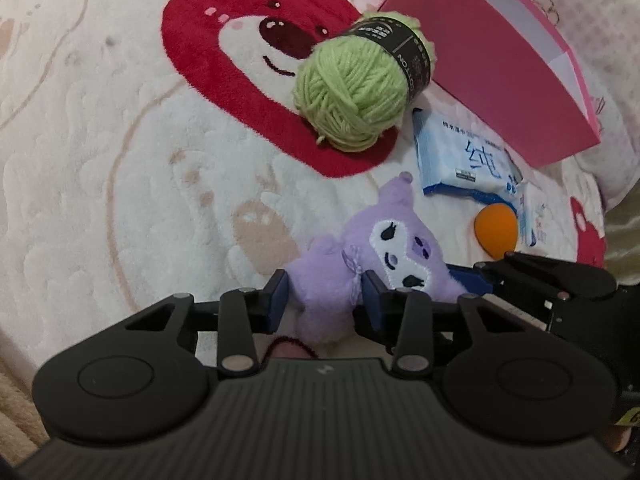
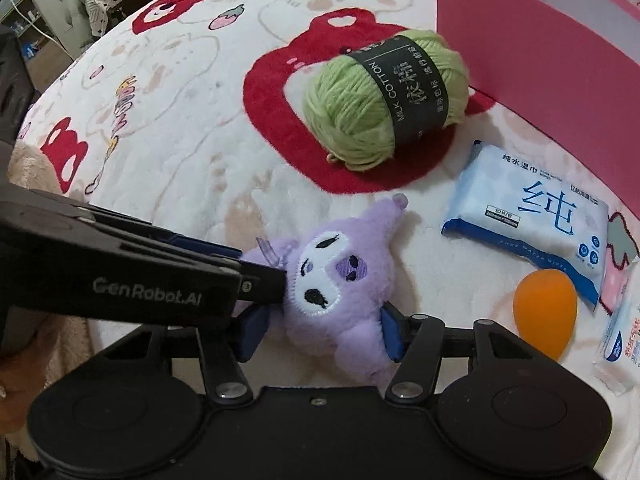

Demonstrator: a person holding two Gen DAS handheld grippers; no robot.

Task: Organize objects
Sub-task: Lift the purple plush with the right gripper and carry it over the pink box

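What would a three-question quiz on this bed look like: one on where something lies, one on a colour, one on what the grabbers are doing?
1. Where does the orange sponge lie?
A. inside the pink box
B. beside the wipes packet
C. on top of the yarn ball

2. What colour is the yarn ball?
A. green
B. blue
C. red

3. What are the left gripper and right gripper doing?
A. both empty
B. both around the purple plush toy
C. lifting the box

Answers: 1 B, it nearly touches the packet's corner; 2 A, pale green under a black band; 3 B, pads press into the plush.
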